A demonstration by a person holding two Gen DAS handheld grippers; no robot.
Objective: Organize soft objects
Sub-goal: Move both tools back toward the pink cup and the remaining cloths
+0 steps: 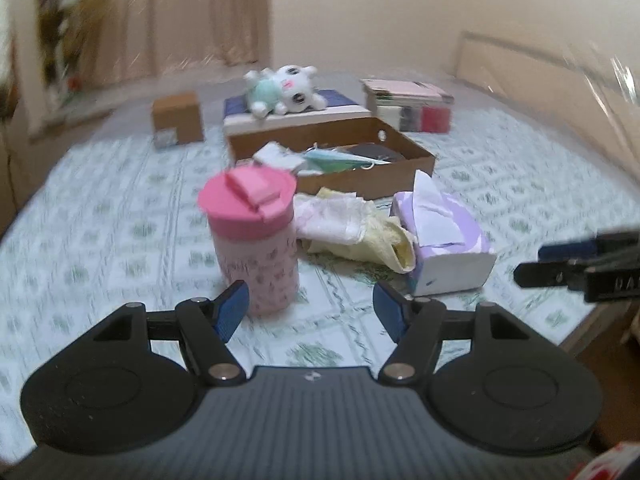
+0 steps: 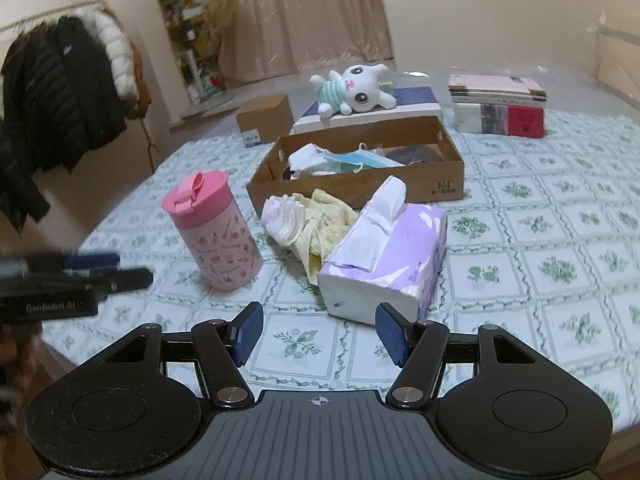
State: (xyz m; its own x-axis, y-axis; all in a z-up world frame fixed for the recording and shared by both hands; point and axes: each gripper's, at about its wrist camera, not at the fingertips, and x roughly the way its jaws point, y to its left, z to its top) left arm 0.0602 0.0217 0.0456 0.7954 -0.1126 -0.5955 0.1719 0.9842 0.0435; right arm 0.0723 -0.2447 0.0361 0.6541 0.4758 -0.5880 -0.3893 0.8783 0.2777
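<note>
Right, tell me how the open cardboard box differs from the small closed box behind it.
The open cardboard box is long, shallow and lidless, holding masks and cloth; the small closed box is compact, cube-like and sealed. The open one sits nearer, just behind the yellow towel; the small one stands farther back, on the left, apart. Only the small one shows a pale label. Both are brown cardboard, resting on the patterned bed cover.

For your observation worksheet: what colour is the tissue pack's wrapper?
Light purple with white patches; the tissue pack shows best in the right wrist view.
</note>
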